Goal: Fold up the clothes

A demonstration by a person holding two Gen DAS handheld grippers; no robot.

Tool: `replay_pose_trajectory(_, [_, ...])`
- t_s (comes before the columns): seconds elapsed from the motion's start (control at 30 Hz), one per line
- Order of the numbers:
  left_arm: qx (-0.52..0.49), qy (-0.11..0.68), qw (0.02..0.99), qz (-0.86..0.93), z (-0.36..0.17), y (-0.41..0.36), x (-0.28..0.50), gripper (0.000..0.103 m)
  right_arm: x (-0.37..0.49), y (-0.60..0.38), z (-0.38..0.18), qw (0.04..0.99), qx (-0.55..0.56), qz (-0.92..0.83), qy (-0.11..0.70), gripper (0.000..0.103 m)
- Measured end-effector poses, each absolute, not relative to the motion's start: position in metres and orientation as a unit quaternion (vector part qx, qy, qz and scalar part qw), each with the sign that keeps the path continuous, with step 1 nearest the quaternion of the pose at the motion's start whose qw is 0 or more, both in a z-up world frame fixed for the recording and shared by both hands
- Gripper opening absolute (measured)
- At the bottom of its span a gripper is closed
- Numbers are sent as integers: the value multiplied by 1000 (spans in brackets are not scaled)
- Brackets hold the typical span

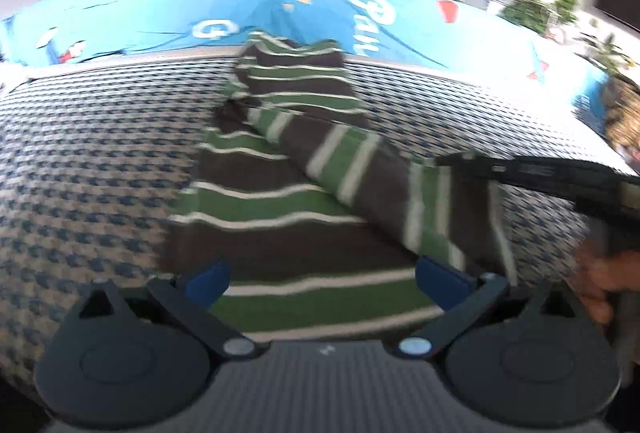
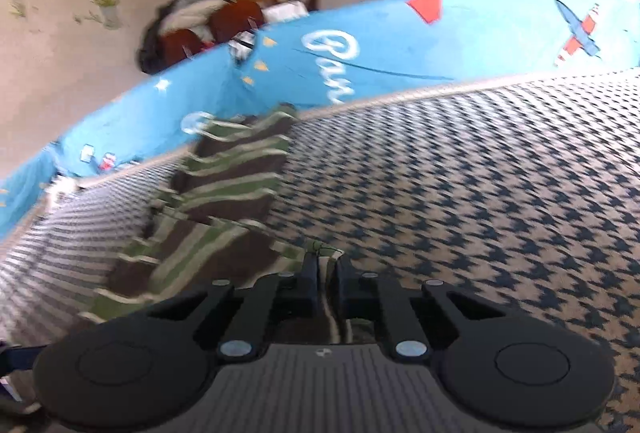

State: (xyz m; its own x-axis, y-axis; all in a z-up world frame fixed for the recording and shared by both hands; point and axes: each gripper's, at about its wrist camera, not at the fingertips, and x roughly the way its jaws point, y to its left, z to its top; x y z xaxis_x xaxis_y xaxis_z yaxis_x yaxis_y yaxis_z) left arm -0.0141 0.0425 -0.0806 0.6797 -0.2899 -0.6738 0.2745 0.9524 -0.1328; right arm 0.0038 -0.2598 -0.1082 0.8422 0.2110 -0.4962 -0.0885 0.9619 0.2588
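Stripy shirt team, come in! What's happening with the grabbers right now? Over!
Left gripper open, over the striped shirt. Right gripper shut on shirt's edge, pulling a flap across. Shirt on houndstooth surface, nothing blocking.

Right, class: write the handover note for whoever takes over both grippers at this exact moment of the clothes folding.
Left gripper: open, holding nothing, hovering over the near end of the striped garment.
Right gripper: shut on the striped garment's edge, drawing a flap across the part lying on the houndstooth surface.
Garment runs lengthwise toward the blue printed cloth at the far edge.
Done: one side partly folded over.
Left: lay the flap down, release, finish folding.
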Motion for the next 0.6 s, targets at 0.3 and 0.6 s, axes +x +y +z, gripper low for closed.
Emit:
replay_pose_trajectory(0.3, [-82, 370, 924, -47, -68, 104, 5, 103, -30, -217, -70, 947, 122, 182, 236, 11])
replay_pose_trajectory(0.6, [-120, 309, 943, 33, -43, 150, 0, 103, -58, -155, -59, 927, 91, 270, 243, 11])
